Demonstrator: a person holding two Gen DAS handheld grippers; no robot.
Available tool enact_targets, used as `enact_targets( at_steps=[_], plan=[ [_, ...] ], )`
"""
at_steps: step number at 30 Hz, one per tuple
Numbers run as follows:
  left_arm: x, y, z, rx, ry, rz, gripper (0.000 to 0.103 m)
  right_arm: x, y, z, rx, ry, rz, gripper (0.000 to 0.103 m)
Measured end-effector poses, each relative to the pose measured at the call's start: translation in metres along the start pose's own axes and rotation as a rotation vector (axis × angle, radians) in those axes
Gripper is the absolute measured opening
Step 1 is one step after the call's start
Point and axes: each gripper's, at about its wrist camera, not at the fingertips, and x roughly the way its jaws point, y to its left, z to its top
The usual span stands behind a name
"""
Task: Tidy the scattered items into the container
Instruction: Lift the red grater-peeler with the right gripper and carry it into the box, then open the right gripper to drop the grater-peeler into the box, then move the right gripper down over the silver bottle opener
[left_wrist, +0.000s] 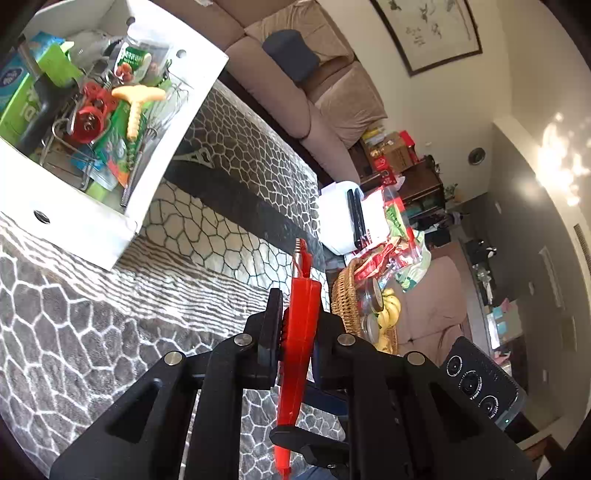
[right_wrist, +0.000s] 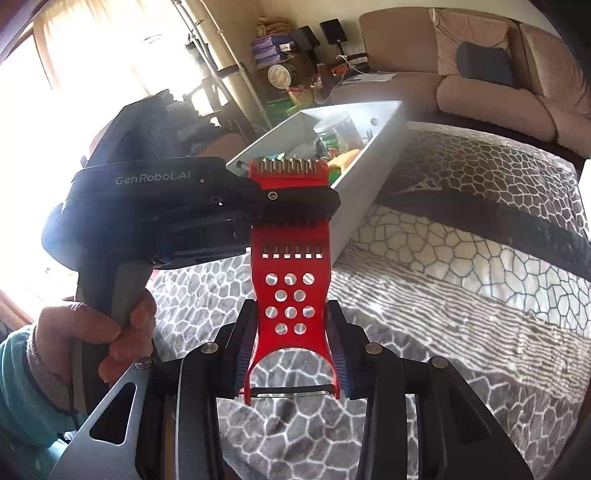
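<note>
Both the left hand-held gripper (left_wrist: 295, 325) and the right hand-held gripper (right_wrist: 291, 347) are clamped on one red peeler (right_wrist: 290, 295), near the white container (left_wrist: 110, 206).

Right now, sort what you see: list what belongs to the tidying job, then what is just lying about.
Job:
red slicer tool, held by both the right gripper and left gripper
white container

Lying about:
wicker basket
bananas
sofa
patterned blanket

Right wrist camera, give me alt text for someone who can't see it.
The right gripper clamps a red slotted peeler by its waist, while the left gripper pinches the same tool near its toothed end. Behind them, a white box of kitchen items sits on a grey patterned blanket.
</note>
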Motion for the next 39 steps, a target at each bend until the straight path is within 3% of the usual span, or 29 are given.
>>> enact_targets(
  at_steps=[4, 10, 12, 15, 18, 21, 24, 27, 28, 29, 30, 31, 37, 39],
  plan=[
    [-0.035, 0.007, 0.024, 0.020, -0.047, 0.014, 0.012, 0.017, 0.021, 0.026, -0.002, -0.030, 0.042, 0.043],
    [-0.094, -0.001, 0.101, 0.148, -0.125, 0.139, 0.012, 0.058, 0.059, 0.104, -0.108, -0.044, 0.068, 0.043],
    [-0.110, 0.001, 0.133, 0.183, -0.158, 0.198, 0.012, 0.075, 0.058, 0.130, -0.081, -0.043, 0.068, 0.064],
    [-0.128, 0.013, 0.177, 0.224, -0.197, 0.316, 0.012, 0.091, 0.043, 0.155, 0.018, -0.075, 0.054, 0.069],
    [-0.131, 0.027, 0.210, 0.309, -0.207, 0.499, 0.012, 0.095, 0.021, 0.155, 0.121, -0.092, 0.077, 0.069],
    [-0.114, 0.048, 0.225, 0.343, -0.145, 0.597, 0.012, 0.096, 0.003, 0.138, 0.155, -0.078, 0.061, 0.069],
    [-0.085, 0.063, 0.220, 0.360, -0.092, 0.620, 0.011, 0.103, -0.022, 0.118, 0.203, -0.033, 0.026, 0.069],
    [-0.066, 0.069, 0.208, 0.338, -0.071, 0.570, 0.015, 0.103, -0.044, 0.106, 0.239, -0.021, 0.005, 0.069],
    [-0.062, 0.071, 0.204, 0.326, -0.066, 0.551, 0.027, 0.101, -0.048, 0.103, 0.243, -0.022, -0.008, 0.069],
    [-0.058, 0.071, 0.200, 0.317, -0.065, 0.540, 0.056, 0.099, -0.054, 0.102, 0.246, -0.024, -0.021, 0.069],
    [-0.056, 0.070, 0.197, 0.310, -0.067, 0.529, 0.076, 0.097, -0.060, 0.101, 0.249, -0.026, -0.040, 0.070],
    [-0.055, 0.069, 0.192, 0.304, -0.073, 0.507, 0.103, 0.095, -0.066, 0.101, 0.252, -0.024, -0.061, 0.070],
    [-0.048, 0.048, 0.156, 0.295, -0.099, 0.390, 0.103, 0.084, -0.110, 0.103, 0.294, -0.036, -0.157, 0.074],
    [-0.046, 0.037, 0.140, 0.306, -0.110, 0.350, 0.103, 0.087, -0.124, 0.106, 0.298, -0.033, -0.190, 0.084]
  ],
)
